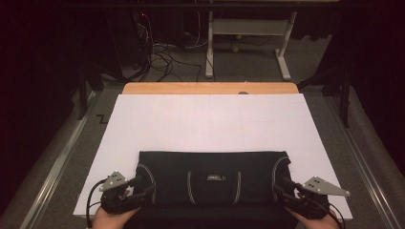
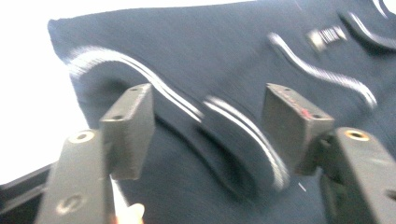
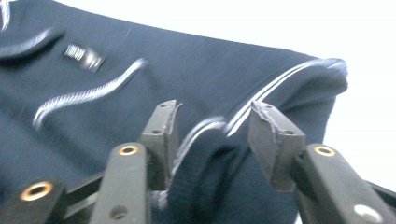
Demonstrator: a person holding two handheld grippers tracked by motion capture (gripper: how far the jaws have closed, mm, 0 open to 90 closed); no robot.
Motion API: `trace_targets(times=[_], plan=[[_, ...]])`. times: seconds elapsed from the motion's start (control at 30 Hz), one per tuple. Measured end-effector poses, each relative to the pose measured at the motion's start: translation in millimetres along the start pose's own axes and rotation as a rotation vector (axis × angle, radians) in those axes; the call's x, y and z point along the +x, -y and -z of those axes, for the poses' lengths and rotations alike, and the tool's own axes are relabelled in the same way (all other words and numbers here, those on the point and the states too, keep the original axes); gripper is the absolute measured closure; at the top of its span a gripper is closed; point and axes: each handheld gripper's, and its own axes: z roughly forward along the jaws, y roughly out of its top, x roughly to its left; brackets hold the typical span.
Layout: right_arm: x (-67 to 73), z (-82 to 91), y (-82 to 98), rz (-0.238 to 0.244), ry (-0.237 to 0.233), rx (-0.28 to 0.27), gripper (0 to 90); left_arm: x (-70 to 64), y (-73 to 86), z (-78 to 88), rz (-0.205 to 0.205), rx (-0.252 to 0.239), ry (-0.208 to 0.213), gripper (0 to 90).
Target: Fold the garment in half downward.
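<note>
From the high view, a folded black garment (image 1: 214, 179) with white piping lies on the near part of a white sheet (image 1: 210, 121) that covers the table; beyond the sheet's far edge a strip of wooden tabletop (image 1: 210, 88) shows. The left gripper (image 1: 138, 187) sits at the garment's left end and the right gripper (image 1: 285, 188) at its right end, each held by a hand (image 1: 111, 218) that enters from the bottom edge. This view also takes in the floor behind the table, with cables (image 1: 160, 57) and a white desk frame (image 1: 248, 40), which neither gripper view shows.

The left gripper view gives what the high view cannot: the left gripper (image 2: 205, 119) stands spread, its pads apart, with a raised fold of striped cloth (image 2: 243, 144) between them and not pressed by either pad. The right gripper view shows the right gripper (image 3: 212, 133) likewise released, a bunched, striped edge of the garment (image 3: 210, 93) lying in the gap, clear of both pads as far as the blur allows.

A small label (image 3: 84, 57) on the garment is blurred in both gripper views and too small in the high view to read. The garment's near edge is cut off at the bottom of the high view, in shadow.
</note>
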Motion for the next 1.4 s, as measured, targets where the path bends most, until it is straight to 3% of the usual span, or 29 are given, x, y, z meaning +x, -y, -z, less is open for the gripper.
trace_targets(times=[0.03, 0.1, 0.13, 0.17, 0.2, 0.33, 0.37, 0.43, 0.53, 0.57, 0.6, 0.7, 0.73, 0.77, 0.8, 0.83, 0.93, 1.1, 1.4], plan=[[-4.0, -0.5, -2.5, -0.01, 0.019, -0.01, 48.5, 9.0, -5.3, -0.1, 0.028, -0.019, -0.053, 29.3], [-11.6, -4.6, -7.5, -0.027, 0.057, -0.018, 43.4, 13.3, -7.7, -1.5, 0.038, -0.016, -0.076, 24.5], [-17.3, -9.9, -11.8, -0.04, 0.091, -0.017, 40.7, 27.2, -15.5, -9.0, 0.075, 0.003, -0.124, 23.7], [-17.3, -9.9, -11.8, -0.04, 0.091, -0.017, 40.7, 27.2, -15.5, -9.0, 0.075, 0.003, -0.124, 21.4], [-26.1, -20.0, -18.6, -0.056, 0.139, -0.009, 35.9, 33.5, -18.7, -13.3, 0.096, 0.01, -0.132, 19.9], [-37.2, -37.6, -27.5, -0.087, 0.165, 0.016, 29.7, 51.8, -27.9, -32.3, 0.158, 0.055, -0.132, 17.2], [-43.8, -51.8, -31.3, -0.118, 0.17, 0.056, 26.0, 54.0, -29.9, -37.1, 0.161, 0.065, -0.133, 17.2], [-47.8, -64.3, -31.8, -0.132, 0.185, 0.11, 24.1, 55.1, -34.2, -50.7, 0.16, 0.103, -0.145, 17.3], [-49.5, -71.8, -29.9, -0.143, 0.192, 0.158, 24.4, 51.9, -35.7, -54.2, 0.137, 0.109, -0.16, 17.4], [-49.3, -73.6, -28.9, -0.145, 0.191, 0.166, 26.7, 49.8, -36.5, -55.2, 0.123, 0.119, -0.169, 18.5], [-46.5, -71.8, -29.8, -0.147, 0.175, 0.176, 37.1, 48.2, -36.4, -55.8, 0.113, 0.12, -0.163, 27.9], [-41.1, -71.1, -30.2, -0.134, 0.146, 0.185, 52.1, 39.5, -34.5, -57.8, 0.064, 0.129, -0.153, 39.8], [-41.1, -71.1, -30.2, -0.134, 0.146, 0.185, 52.1, 39.5, -34.5, -57.8, 0.064, 0.129, -0.153, 43.6], [-40.7, -71.1, -29.9, -0.136, 0.128, 0.184, 57.2, 38.6, -34.0, -57.9, 0.061, 0.128, -0.15, 43.6], [-40.5, -71.3, -28.8, -0.141, 0.099, 0.177, 61.2, 38.2, -33.1, -57.8, 0.061, 0.122, -0.147, 50.0], [-40.5, -71.3, -28.8, -0.141, 0.099, 0.177, 64.7, 38.3, -32.2, -57.8, 0.063, 0.115, -0.142, 50.0], [-40.5, -71.2, -27.7, -0.145, 0.066, 0.17, 72.9, 39.1, -30.8, -57.6, 0.067, 0.11, -0.103, 59.9], [-37.7, -70.7, -26.8, -0.103, 0.067, 0.157, 77.1, 35.1, -29.4, -57.2, 0.035, 0.105, -0.096, 69.8], [-32.6, -63.6, -27.9, -0.033, 0.117, 0.103, 78.2, 28.6, -31.5, -48.1, -0.019, 0.017, -0.105, 73.7]])
